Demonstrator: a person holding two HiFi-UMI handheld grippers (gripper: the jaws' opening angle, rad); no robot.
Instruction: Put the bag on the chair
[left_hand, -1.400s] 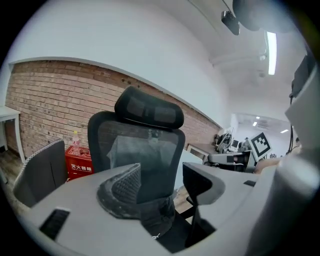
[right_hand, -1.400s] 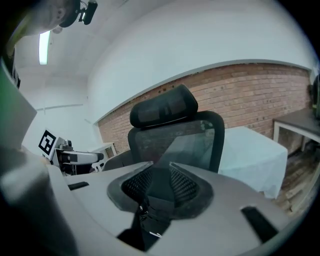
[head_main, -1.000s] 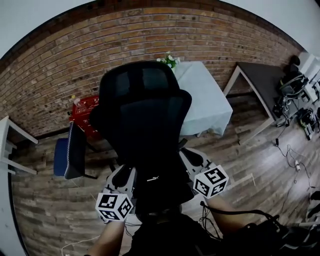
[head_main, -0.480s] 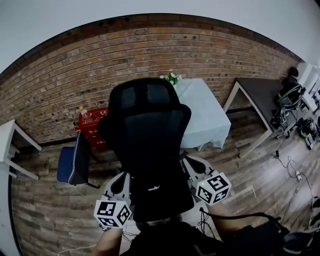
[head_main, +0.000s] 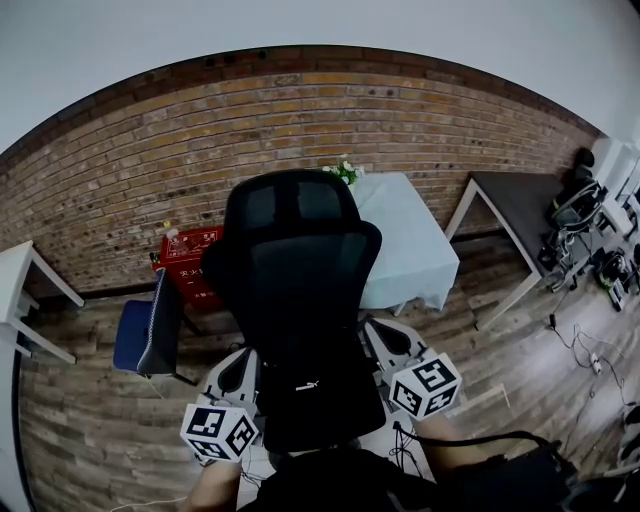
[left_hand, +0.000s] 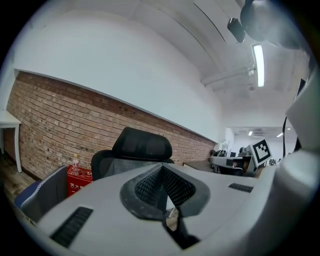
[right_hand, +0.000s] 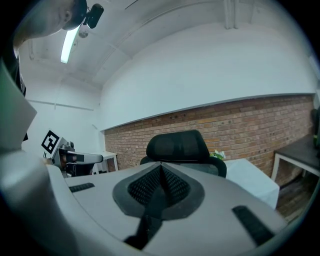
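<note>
Left tongs (left_hand: 161, 175) are gripping shut on a dark strip of the bag (head_main: 318, 405). Right tongs (right_hand: 161, 175) are clamping shut on another dark strip of it. The black bag is hanging between the two tongs, low against the backrest of the black mesh chair (head_main: 292, 215). A pale-covered bench (head_main: 405, 235) is standing beyond the chair, by the brick wall (head_main: 120, 190).

Your wood-plank floor (head_main: 85, 430) carries the black office chair (head_main: 300, 300) at centre frame, a blue chair (head_main: 135, 335) at left, and a cloth-covered table (head_main: 400, 245) right of centre.
</note>
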